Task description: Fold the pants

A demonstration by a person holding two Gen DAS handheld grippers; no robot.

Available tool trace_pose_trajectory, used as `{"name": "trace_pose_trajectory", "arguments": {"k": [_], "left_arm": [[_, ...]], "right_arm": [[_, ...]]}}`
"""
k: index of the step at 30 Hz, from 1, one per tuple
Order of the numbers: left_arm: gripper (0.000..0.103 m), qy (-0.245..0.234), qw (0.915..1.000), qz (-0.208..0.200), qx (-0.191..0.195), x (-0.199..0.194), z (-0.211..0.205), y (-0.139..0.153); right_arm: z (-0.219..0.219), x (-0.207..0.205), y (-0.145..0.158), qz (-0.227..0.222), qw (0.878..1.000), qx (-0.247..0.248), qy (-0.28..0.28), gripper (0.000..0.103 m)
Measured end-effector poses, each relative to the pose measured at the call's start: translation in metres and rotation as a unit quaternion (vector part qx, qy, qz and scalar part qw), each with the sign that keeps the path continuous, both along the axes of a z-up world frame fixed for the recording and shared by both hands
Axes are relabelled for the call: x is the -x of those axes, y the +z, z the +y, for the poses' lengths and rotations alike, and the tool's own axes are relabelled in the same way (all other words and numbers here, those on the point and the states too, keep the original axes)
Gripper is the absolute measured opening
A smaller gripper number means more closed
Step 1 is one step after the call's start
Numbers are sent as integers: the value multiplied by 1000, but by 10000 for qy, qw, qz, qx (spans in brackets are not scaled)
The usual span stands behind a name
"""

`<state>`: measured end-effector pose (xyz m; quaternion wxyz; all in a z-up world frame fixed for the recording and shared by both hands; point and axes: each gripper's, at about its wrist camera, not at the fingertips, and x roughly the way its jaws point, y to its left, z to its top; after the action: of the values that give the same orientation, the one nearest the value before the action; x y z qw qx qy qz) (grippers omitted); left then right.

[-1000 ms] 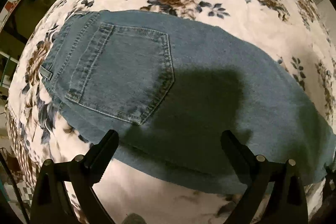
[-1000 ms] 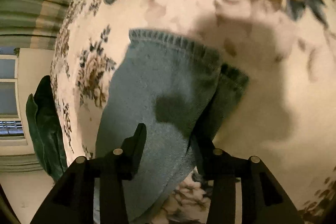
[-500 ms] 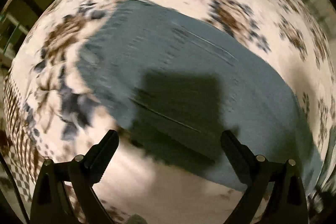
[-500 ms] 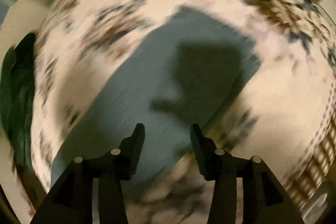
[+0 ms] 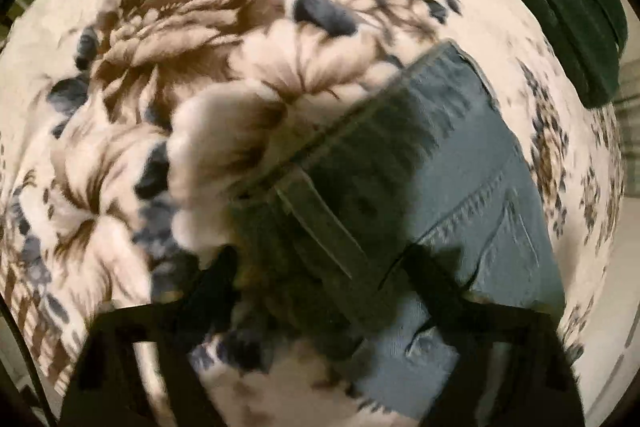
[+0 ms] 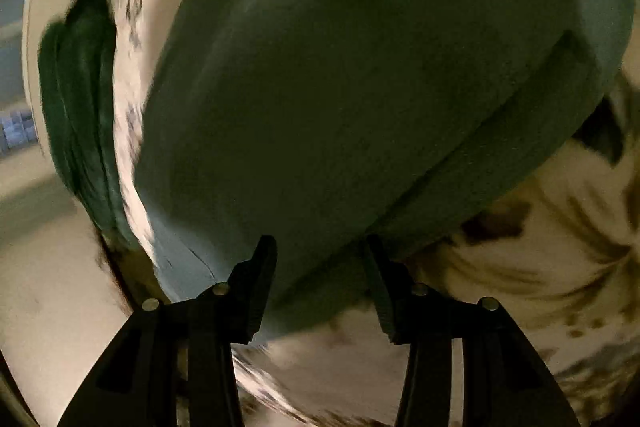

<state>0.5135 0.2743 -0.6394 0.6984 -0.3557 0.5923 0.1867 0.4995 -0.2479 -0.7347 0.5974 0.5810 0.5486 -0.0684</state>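
The pants (image 5: 472, 155) lie on the floral blanket (image 5: 168, 39). A second ago the left gripper (image 5: 320, 267) looked over the back pocket; now it sits at the waistband, jaws just closing around it, grip unclear. The right gripper (image 6: 320, 267), earlier clamped on the hem, now has jaws apart over a folded edge.

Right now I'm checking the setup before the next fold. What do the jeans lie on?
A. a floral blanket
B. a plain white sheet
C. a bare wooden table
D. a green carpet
A: the jeans rest on a cream blanket printed with brown and dark blue flowers.
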Motion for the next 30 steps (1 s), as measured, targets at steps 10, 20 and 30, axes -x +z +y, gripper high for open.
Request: {"name": "trace_pose_trajectory", "arguments": {"k": [10, 20, 30], "left_arm": [[29, -284, 9953, -536, -756, 23, -11, 40], [23, -221, 9987, -114, -445, 37, 7, 2], [31, -420, 9939, -172, -1008, 56, -16, 62]], "right_arm": [[10, 4, 36, -247, 9966, 784, 90, 3], [21, 36, 30, 186, 9895, 1052, 973, 3], [-16, 39, 65, 313, 9803, 1349, 1411, 27]]}}
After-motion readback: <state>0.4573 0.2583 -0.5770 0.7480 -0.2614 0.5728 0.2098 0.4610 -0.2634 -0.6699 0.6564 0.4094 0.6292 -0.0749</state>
